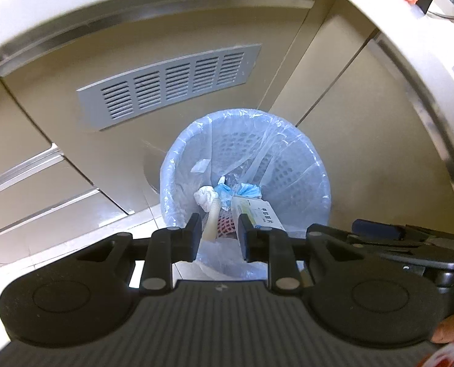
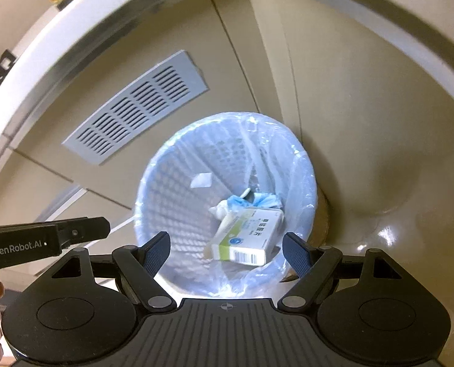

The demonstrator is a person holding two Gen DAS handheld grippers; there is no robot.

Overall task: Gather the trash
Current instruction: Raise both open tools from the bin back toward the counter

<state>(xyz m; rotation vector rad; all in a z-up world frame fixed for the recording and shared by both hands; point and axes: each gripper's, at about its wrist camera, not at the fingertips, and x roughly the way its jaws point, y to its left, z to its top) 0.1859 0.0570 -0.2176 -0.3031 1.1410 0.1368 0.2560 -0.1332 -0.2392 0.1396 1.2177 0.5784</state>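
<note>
One medicine box (image 2: 245, 238) leaning inside one lined wastebasket (image 2: 172, 189), beside one white tissue wad (image 1: 206, 197) and blue crumpled mask (image 1: 247, 191), left gripper (image 1: 219, 235) narrowly parted, holding nothing, right gripper (image 2: 227, 252) wide open, both above rim, cabinet vent (image 1: 172, 84) behind.

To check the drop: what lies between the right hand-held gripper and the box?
Nothing: in the right wrist view only bin liner shows between right hand-held gripper and box.

Grey louvred vent panel (image 1: 169, 85) on beige cabinet front (image 1: 343, 140), white countertop edge (image 1: 135, 3)
</note>
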